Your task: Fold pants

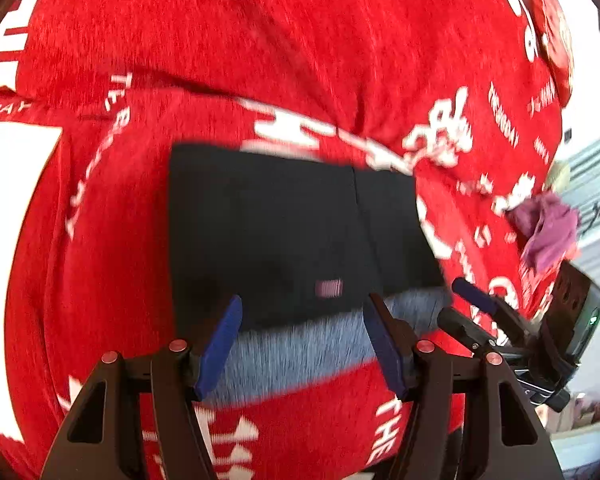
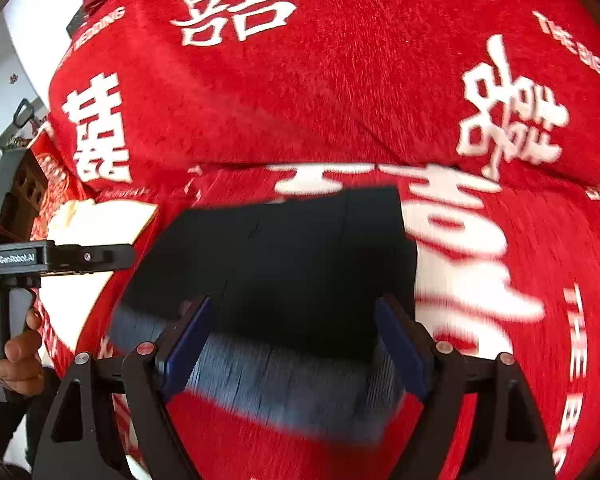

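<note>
The black pants lie folded into a compact rectangle on the red blanket, with a grey-blue inner band along the near edge and a small label. My left gripper is open, its blue pads hovering over the near edge, holding nothing. In the right wrist view the pants lie ahead, with the grey-blue band nearest. My right gripper is open over that edge, empty. The right gripper also shows in the left wrist view.
The red blanket with white characters covers the whole surface. A crumpled purple cloth lies at the right edge. The other handheld gripper body and a hand are at the left of the right wrist view.
</note>
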### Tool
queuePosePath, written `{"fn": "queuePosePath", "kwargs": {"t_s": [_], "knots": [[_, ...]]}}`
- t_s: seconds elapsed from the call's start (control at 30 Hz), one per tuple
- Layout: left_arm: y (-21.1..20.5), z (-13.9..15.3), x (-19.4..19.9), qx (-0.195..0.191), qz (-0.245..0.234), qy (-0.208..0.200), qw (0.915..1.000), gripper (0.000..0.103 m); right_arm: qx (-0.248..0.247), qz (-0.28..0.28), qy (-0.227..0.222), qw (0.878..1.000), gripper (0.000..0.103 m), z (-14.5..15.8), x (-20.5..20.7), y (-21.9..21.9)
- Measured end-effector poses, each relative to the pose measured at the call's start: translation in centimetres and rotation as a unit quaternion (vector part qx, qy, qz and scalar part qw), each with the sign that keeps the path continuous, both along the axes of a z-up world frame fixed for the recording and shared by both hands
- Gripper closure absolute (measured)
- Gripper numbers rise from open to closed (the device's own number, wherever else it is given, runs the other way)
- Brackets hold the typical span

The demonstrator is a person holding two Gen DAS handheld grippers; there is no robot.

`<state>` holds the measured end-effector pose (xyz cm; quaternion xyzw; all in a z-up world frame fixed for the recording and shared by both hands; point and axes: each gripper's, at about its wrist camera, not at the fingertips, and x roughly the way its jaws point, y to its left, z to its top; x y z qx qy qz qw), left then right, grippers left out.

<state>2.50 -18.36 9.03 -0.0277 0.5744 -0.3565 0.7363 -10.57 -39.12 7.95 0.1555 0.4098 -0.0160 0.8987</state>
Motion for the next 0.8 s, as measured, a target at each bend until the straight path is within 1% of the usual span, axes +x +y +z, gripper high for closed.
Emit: {"fn": "queuePosePath", "kwargs": {"t_s": [0.07, 0.1, 0.13, 0.17, 0.23, 0.3, 0.33, 0.37, 0.4, 0.43, 0.47, 0.5, 0.53, 0.57, 0.63, 0.67, 0.77, 0.8], "knots": [[-0.4, -1.6, -0.4, 0.025, -0.002, -0.004, 0.9997, 0.039, -0.004, 0.004, 0.006, 1.0, 0.017, -0.9, -1.5, 1.0], [-0.7, -2.4, -0.3, 0.035, -0.001, -0.004, 0.9994, 0.039, -0.002, 0.006, 0.016, 1.0, 0.011, -2.0, -1.8, 1.4], [-0.9, -2.7, -0.3, 0.044, -0.001, -0.015, 0.9989, 0.039, 0.0, 0.005, 0.025, 1.0, 0.009, -2.7, -1.8, 1.5], [-1.0, -2.5, -0.5, 0.049, -0.005, -0.021, 0.9985, 0.039, 0.006, 0.004, 0.037, 0.999, 0.009, -4.0, -1.5, 1.4], [-1.0, -1.0, -1.7, 0.07, -0.006, -0.046, 0.9965, 0.039, -0.006, 0.0, 0.042, 0.999, 0.008, -4.6, -1.3, 1.6], [-0.4, 0.5, -3.3, 0.072, -0.003, -0.086, 0.9937, 0.039, -0.015, -0.007, 0.044, 0.999, 0.008, -3.7, -1.6, 2.0], [-0.1, 1.2, -4.1, 0.074, 0.001, -0.106, 0.9916, 0.039, -0.013, -0.01, 0.035, 0.999, 0.008, -2.6, -2.3, 2.3], [0.1, 1.7, -4.9, 0.082, 0.01, -0.126, 0.9886, 0.035, -0.018, -0.014, 0.025, 0.999, 0.008, -1.9, -3.0, 2.7], [0.2, 2.0, -5.3, 0.091, 0.02, -0.139, 0.9859, 0.027, -0.031, -0.02, 0.016, 0.999, 0.008, -1.1, -3.7, 3.1], [0.2, 2.2, -5.7, 0.104, 0.031, -0.153, 0.9823, 0.01, -0.055, -0.029, 0.012, 0.998, 0.007, -0.2, -4.4, 3.7], [0.3, 2.4, -6.2, 0.115, 0.045, -0.17, 0.9777, 0.008, -0.069, -0.036, 0.012, 0.997, 0.006, 0.3, -4.7, 4.2], [0.4, 2.5, -6.5, 0.126, 0.058, -0.183, 0.9733, 0.008, -0.082, -0.043, 0.014, 0.996, 0.005, 0.7, -5.0, 4.6], [0.4, 2.5, -6.7, 0.139, 0.069, -0.186, 0.9701, 0.008, -0.093, -0.05, 0.02, 0.994, 0.004, 1.0, -5.0, 4.9], [0.6, 2.6, -6.7, 0.139, 0.069, -0.182, 0.9709, 0.008, -0.105, -0.06, 0.031, 0.992, 0.004, 1.2, -5.0, 5.2], [0.5, 2.6, -6.8, 0.128, 0.05, -0.166, 0.9766, 0.008, -0.113, -0.067, 0.034, 0.991, 0.004, 1.5, -5.1, 5.4], [0.5, 2.7, -6.9, 0.125, 0.044, -0.162, 0.9778, 0.008, -0.111, -0.069, 0.039, 0.991, 0.004, 1.5, -5.0, 5.4], [0.9, 3.3, -7.4, 0.125, 0.061, -0.178, 0.9742, 0.008, -0.115, -0.081, 0.057, 0.988, 0.004, 1.5, -4.2, 5.5], [1.0, 3.4, -7.6, 0.123, 0.062, -0.177, 0.9746, 0.008, -0.121, -0.085, 0.064, 0.987, 0.004, 1.4, -3.8, 5.5]]}}
